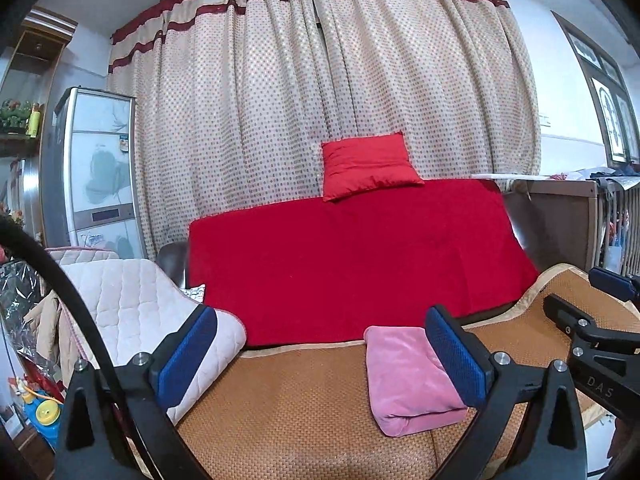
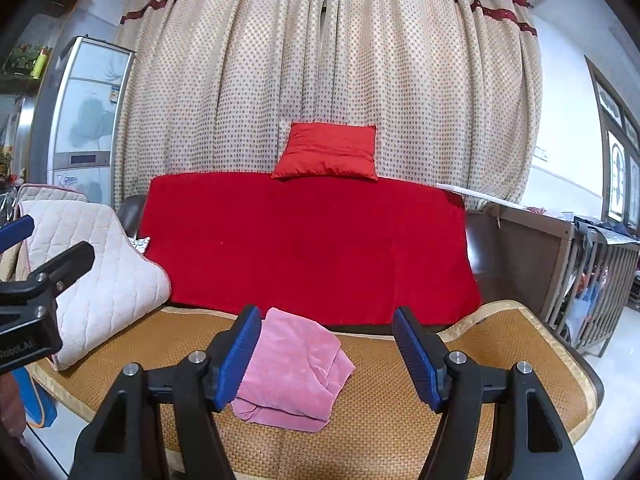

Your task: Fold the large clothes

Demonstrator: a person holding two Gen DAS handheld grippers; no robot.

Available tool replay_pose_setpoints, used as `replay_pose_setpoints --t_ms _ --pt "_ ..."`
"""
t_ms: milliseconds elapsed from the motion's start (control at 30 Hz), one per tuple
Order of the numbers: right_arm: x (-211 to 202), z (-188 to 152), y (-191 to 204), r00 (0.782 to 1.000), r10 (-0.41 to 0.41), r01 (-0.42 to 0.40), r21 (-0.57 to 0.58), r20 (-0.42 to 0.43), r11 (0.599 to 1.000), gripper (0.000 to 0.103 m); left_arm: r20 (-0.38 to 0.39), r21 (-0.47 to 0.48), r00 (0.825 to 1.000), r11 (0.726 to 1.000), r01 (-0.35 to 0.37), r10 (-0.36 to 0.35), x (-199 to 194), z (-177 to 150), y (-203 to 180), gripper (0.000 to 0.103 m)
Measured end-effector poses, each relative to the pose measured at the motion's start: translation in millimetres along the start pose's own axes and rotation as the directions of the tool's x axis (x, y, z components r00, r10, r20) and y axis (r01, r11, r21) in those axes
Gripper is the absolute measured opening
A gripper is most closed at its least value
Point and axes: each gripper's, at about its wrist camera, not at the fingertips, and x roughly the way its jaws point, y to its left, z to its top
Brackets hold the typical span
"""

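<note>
A folded pink garment (image 2: 292,372) lies on a woven mat (image 2: 500,364) as the left gripper (image 1: 320,356) and right gripper (image 2: 326,352) hover above, jaws apart, empty.

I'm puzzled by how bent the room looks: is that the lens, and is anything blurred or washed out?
Left wrist view: the lens bows the curtain and tilts the fridge; dark corners ring the picture; the pink cloth is sharp. Right wrist view: same bulge, with the mat edge curving; the window at right looks bright; the floor shows pale glare at the lower right; no motion blur.
</note>
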Motion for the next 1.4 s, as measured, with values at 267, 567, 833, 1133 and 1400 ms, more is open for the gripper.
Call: replay_pose_setpoints --t_ms 267,567,833,1133,1400 --pt "-1.7 0.3 -0.5 0.999 -0.050 0.050 -0.017 0.001 0.999 0.072 -0.016 -0.016 1.000 1.000 0.005 -0.005 1.9 0.0 2.1 0.103" --pt "-3.3 0.4 -7.9 0.997 -0.074 0.074 -0.013 -0.002 0.997 0.072 -0.025 -0.009 1.000 1.000 0.017 -0.017 -1.9 1.2 0.4 0.103" --pt "-8.5 2.5 -10.8 0.996 -0.084 0.084 -0.015 0.008 0.996 0.072 -0.011 -0.013 1.000 1.000 0.008 -0.008 -9.9 5.5 0.6 0.103" --pt "-21.5 4.5 -11.0 0.997 -0.078 0.078 -0.013 0.025 0.997 0.072 -0.007 -0.036 1.000 0.999 0.000 0.000 -13.3 11.9 4.2 0.103" --pt "-27.7 6.7 -11.3 0.997 -0.073 0.073 -0.014 0.030 0.997 0.072 -0.003 -0.043 1.000 0.999 -0.004 0.004 -16.6 15.7 5.9 0.103"
